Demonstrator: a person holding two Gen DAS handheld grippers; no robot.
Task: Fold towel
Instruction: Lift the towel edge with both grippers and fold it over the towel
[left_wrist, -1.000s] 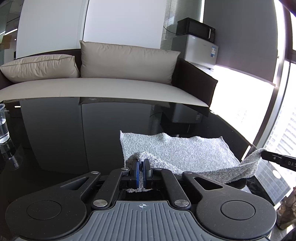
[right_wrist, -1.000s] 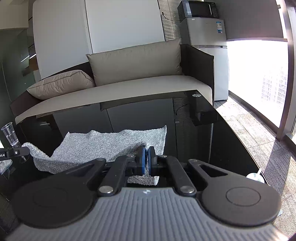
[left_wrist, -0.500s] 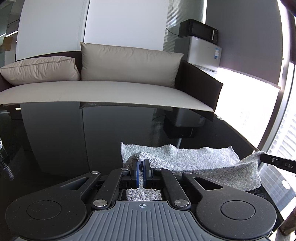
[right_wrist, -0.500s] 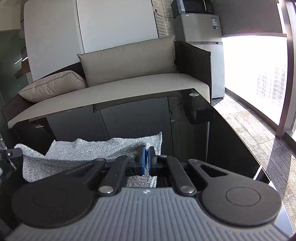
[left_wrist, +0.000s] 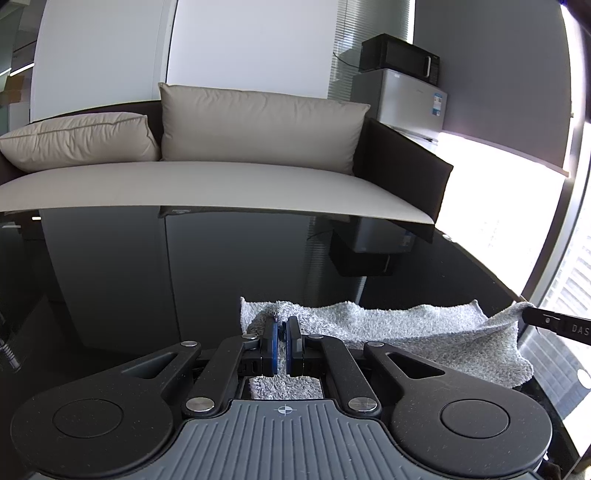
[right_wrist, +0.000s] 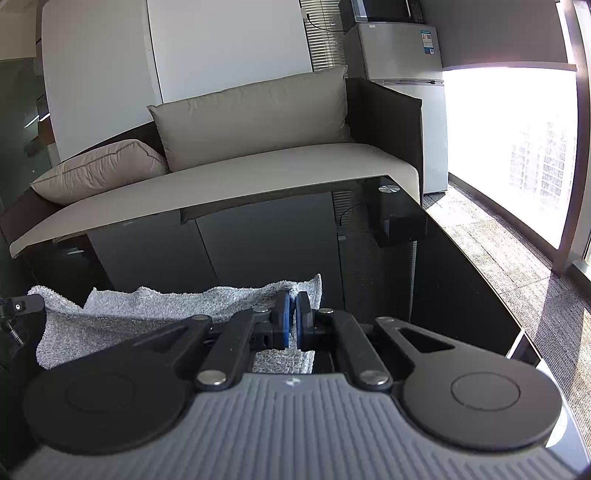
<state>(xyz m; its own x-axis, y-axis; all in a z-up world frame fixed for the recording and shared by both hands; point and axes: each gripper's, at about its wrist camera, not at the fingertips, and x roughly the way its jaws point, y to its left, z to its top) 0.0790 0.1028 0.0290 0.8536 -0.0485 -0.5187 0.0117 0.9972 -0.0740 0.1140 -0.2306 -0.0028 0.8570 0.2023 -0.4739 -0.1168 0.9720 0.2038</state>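
A grey terry towel (left_wrist: 406, 332) lies on the glossy black table (left_wrist: 147, 280), its near edge lifted and carried over the far half. My left gripper (left_wrist: 283, 328) is shut on the towel's left near corner, cloth pinched between the blue pads. In the right wrist view the same towel (right_wrist: 155, 306) stretches leftward, and my right gripper (right_wrist: 294, 306) is shut on its right near corner. Each view shows the other gripper's black tip at the frame edge: the right gripper (left_wrist: 554, 325) and the left gripper (right_wrist: 18, 306), both holding cloth.
A beige sofa (left_wrist: 221, 184) with two cushions stands just behind the table's far edge. A small fridge (right_wrist: 399, 51) with a microwave on top is at the back right. Bright windows and carpet floor (right_wrist: 517, 251) lie to the right of the table edge.
Both grippers have carried the towel's near edge forward over the far half; less of the flat towel shows ahead. The plastic cup at the left has left both views.
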